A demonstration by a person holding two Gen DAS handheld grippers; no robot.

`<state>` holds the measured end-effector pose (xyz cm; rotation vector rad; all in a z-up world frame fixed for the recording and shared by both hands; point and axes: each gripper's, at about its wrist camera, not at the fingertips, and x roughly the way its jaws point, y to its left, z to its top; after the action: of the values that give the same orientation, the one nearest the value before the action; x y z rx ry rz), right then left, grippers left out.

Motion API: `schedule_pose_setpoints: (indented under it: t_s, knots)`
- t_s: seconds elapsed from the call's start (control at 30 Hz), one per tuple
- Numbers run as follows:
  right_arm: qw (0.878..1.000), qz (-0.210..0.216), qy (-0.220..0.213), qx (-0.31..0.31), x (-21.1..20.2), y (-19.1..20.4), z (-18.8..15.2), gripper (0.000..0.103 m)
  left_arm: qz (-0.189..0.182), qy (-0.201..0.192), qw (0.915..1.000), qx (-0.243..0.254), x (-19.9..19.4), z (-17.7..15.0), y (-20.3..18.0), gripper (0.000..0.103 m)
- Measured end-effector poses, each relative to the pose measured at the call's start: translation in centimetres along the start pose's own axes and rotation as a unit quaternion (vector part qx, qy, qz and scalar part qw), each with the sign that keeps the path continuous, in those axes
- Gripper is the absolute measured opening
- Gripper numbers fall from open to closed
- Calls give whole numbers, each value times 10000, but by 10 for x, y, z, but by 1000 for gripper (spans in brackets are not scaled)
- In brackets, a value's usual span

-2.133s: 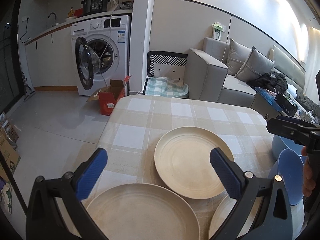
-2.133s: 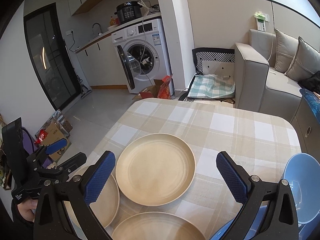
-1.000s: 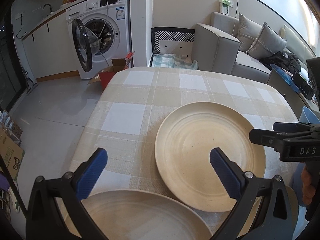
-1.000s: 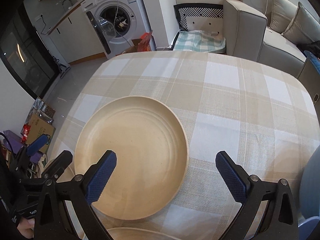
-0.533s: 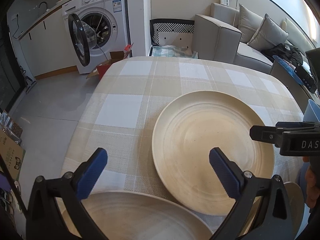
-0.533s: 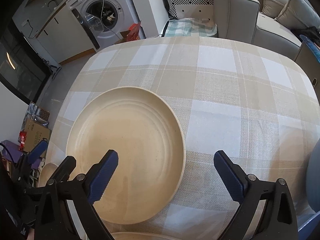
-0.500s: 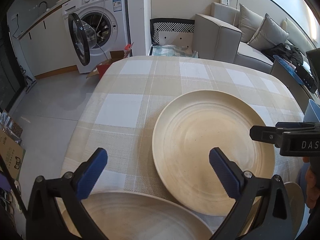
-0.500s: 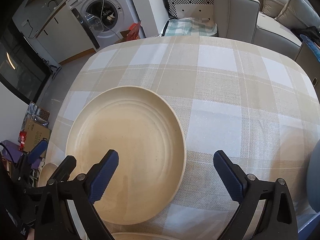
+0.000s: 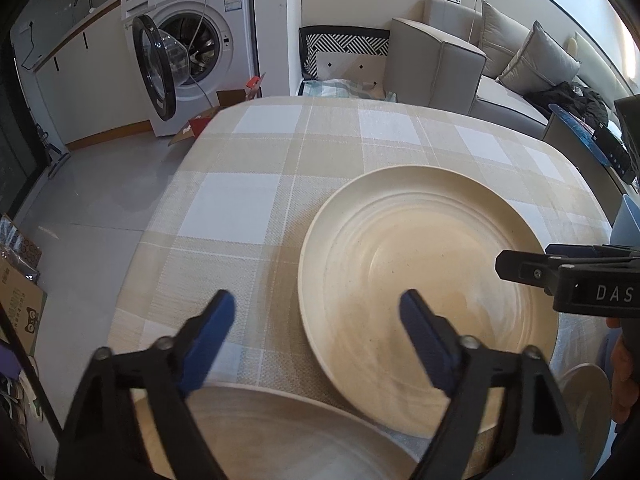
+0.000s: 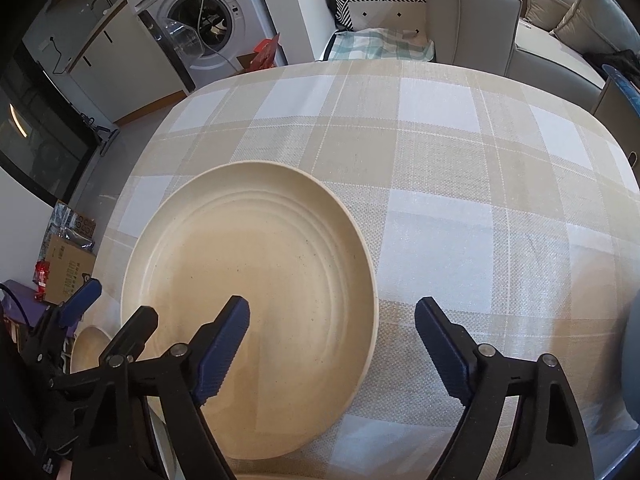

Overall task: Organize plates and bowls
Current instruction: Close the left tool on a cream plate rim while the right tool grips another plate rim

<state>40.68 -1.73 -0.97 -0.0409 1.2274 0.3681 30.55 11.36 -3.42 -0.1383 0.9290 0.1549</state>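
The letters "DAS" stand in white on the black body of the right claw (image 9: pixel 520 268) where it enters the left wrist view from the right; the rest of the word is cut by the frame edge. A brown carton on the floor (image 9: pixel 16 308) at the far left carries printed characters and a small cartoon face, too small to read. The washing machine (image 9: pixel 192 44) beyond the surface has a blue-and-white label on its front panel, also unreadable.

The task's main thing is a large cream plate (image 9: pixel 428 292), round, with a raised rim and faint concentric rings stepping down to a flat centre lightly speckled with dark flecks. It lies flat on the surface (image 10: pixel 460 168), which is covered in a beige and white checked cloth. A second cream plate (image 9: pixel 280 432) lies nearer the left camera, its rim close to the first plate's near edge. A smaller cream dish (image 9: pixel 584 392) shows at the lower right, and a blue bowl (image 9: pixel 626 220) at the right edge.

The left claw (image 9: pixel 316 320) points steeply down, its blue pads straddling the plate's left rim; its jaws have just been closing but stand released, not pressing. The right claw does likewise over the plate's right rim, jaws narrowing yet released.
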Motion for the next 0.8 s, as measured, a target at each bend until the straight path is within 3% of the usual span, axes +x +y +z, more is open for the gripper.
schedule_pose_setpoints:
  t_s: [0.47, 0.8]
  knots:
    - [9999, 12, 105, -30, 11, 3, -3, 70, -179, 144, 9997, -28, 7, -3, -2, 47]
    - [9998, -100, 83, -146, 12, 8, -3, 56, -216, 119, 9997, 39, 7, -4, -5, 36]
